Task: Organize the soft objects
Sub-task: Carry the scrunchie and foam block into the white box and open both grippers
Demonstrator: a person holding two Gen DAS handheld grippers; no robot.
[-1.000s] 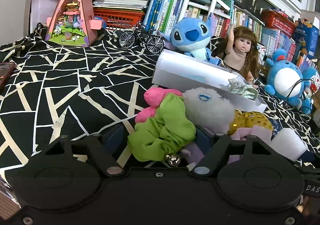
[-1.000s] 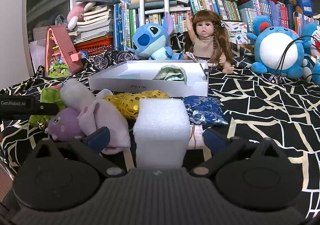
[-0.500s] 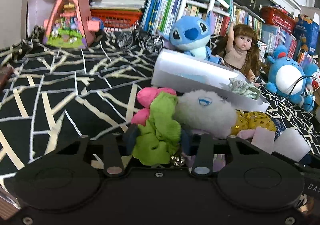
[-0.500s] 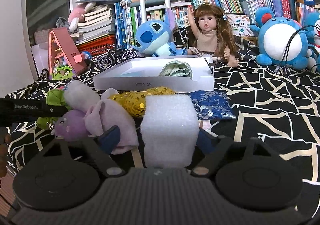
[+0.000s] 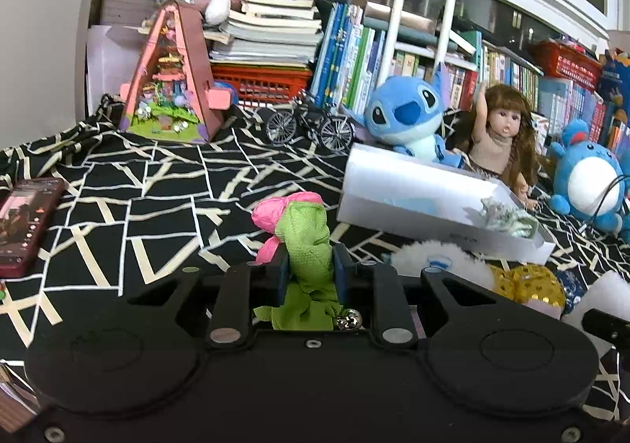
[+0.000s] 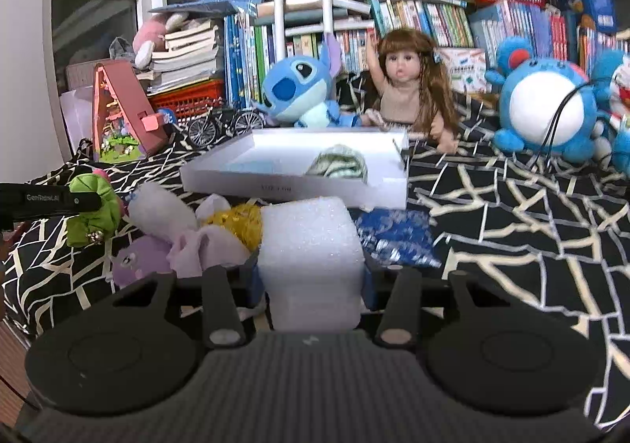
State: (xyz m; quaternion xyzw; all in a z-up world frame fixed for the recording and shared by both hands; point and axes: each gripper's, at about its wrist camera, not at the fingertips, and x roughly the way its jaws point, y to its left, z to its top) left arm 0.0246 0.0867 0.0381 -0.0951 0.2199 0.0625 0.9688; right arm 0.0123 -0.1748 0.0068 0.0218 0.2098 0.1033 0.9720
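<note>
Both grippers clamped on soft items above the black cloth with pale line pattern [image 5: 157, 183].

The left gripper [image 5: 308, 269] has its blue pads closed tight on a green ribbed fabric scrunchie [image 5: 309, 246], a small silver bell [image 5: 348, 319] hanging at its lower end; a pink fabric piece [image 5: 271, 212] sits just behind it. The right gripper [image 6: 311, 277] squeezes a white foam block [image 6: 311, 242] between its pads. Near the foam lie a purple plush toy [image 6: 157, 254], a gold sequin pouch [image 6: 240, 222] and a blue patterned pouch [image 6: 393, 236]. Behind them, the shallow white cardboard box [image 6: 299, 189] holds a crumpled green-grey fabric item [image 6: 338, 166].
</note>
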